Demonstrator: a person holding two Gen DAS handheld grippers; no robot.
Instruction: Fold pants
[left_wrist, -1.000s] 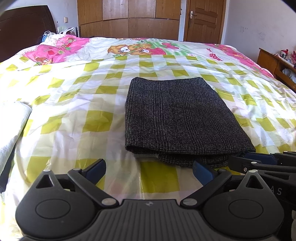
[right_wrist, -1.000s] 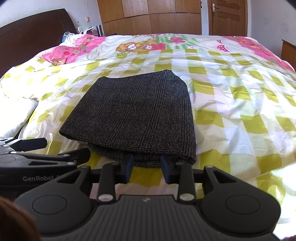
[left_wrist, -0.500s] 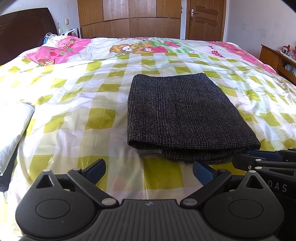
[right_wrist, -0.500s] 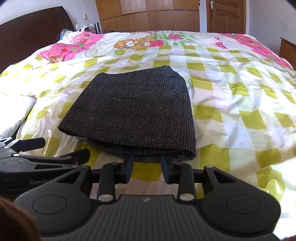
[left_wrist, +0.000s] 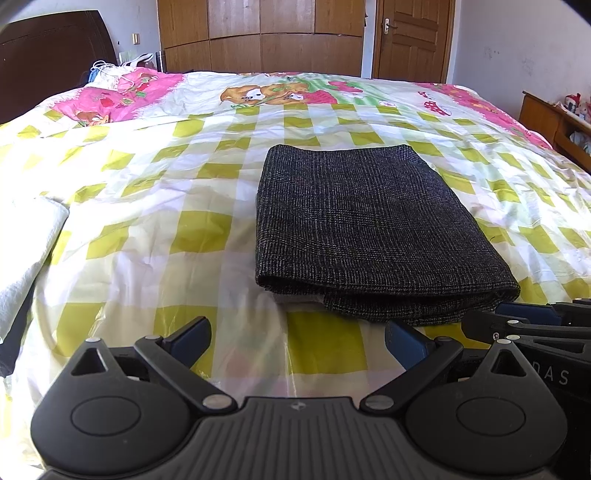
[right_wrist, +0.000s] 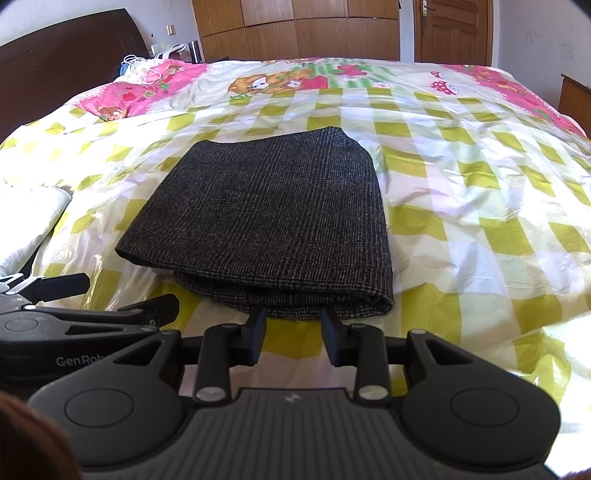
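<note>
The dark grey checked pants (left_wrist: 362, 229) lie folded into a thick rectangle on the bed; they also show in the right wrist view (right_wrist: 266, 225). My left gripper (left_wrist: 297, 338) is wide open and empty, just short of the pants' near folded edge. My right gripper (right_wrist: 293, 330) is partly open and empty, its fingertips right at the near edge, with nothing between the jaws. Each gripper shows at the side of the other's view.
The bed has a yellow-and-white checked cover (left_wrist: 166, 229) with pink cartoon print at the far end. A white towel (left_wrist: 22, 251) lies at the left edge. A dark headboard (left_wrist: 51, 66), wooden wardrobe (left_wrist: 258, 37), door (left_wrist: 410, 37) and a side cabinet (left_wrist: 554, 122) surround the bed.
Both grippers have drawn back a little from the folded pants, which now sit slightly farther away. The jaws' openings have not changed.
</note>
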